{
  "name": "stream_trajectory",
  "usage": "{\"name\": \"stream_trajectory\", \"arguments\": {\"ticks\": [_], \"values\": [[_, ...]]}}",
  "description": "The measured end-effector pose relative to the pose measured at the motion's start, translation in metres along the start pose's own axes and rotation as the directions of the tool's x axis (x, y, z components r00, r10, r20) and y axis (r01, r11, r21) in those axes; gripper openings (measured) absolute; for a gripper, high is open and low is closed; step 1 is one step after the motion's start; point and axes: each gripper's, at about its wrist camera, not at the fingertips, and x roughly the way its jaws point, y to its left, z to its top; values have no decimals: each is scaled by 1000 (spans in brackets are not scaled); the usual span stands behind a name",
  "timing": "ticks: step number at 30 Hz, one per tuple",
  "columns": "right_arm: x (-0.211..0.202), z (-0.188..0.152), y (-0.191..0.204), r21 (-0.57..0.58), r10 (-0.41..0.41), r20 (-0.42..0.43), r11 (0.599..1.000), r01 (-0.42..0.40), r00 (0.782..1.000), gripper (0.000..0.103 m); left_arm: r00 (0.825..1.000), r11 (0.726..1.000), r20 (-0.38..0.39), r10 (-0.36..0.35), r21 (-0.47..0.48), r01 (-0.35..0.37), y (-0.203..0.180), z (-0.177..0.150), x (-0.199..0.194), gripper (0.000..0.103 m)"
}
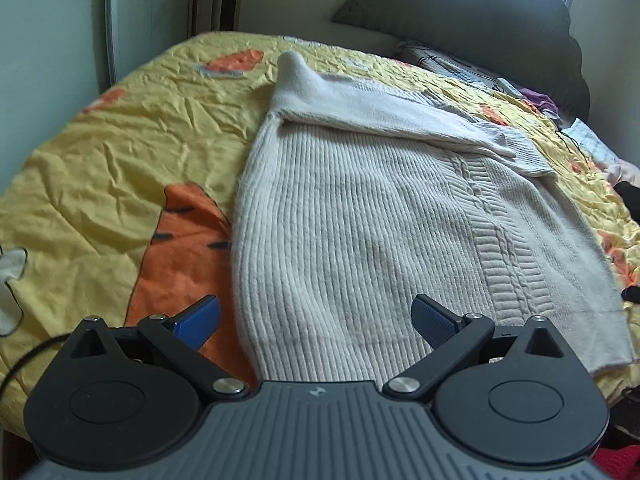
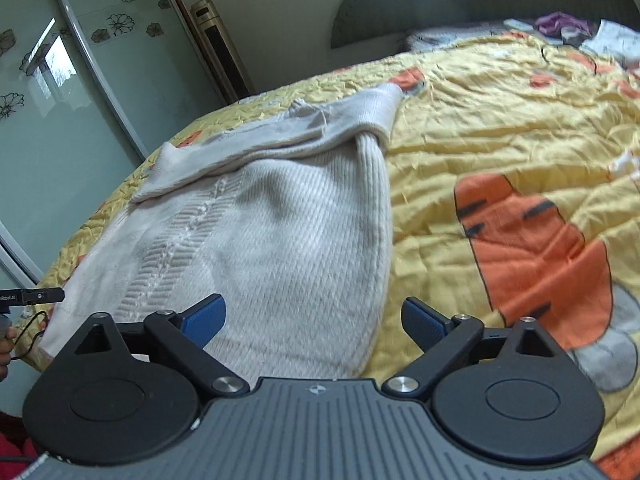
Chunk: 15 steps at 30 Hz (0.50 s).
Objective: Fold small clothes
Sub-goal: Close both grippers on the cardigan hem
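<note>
Yellow bedspread (image 1: 120, 140) | cream sweater (image 1: 360, 220) flat | both grippers' jaws wide apart, empty

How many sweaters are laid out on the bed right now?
1. The white sweater lies flat mid-bed on the yellow quilt, a sleeve folded across its top. Other clothes sit bunched near the headboard; too small to tell what they are.

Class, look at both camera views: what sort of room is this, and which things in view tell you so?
Most likely a bedroom: a bed with a yellow cartoon quilt, a padded headboard, and mirrored wardrobe doors alongside.
</note>
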Motion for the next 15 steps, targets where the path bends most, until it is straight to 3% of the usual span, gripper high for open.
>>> {"name": "stream_trajectory", "arguments": {"ticks": [3, 7, 11, 15], "values": [[-1, -6, -6, 48, 37, -39, 998, -35, 999, 87, 998, 998, -38, -51, -36, 49, 8, -3, 3, 94], [-2, -14, -10, 95, 82, -83, 993, -74, 993, 80, 992, 994, -83, -92, -67, 87, 14, -9, 9, 94], [-3, -18, -6, 108, 128, -97, 987, -118, 987, 75, 991, 994, -77, -107, -42, 104, 9, -13, 9, 94], [5, -21, -1, 155, 227, -104, 965, -209, 968, 73, 989, 992, -71, -127, -33, 125, 2, -13, 12, 94]]}}
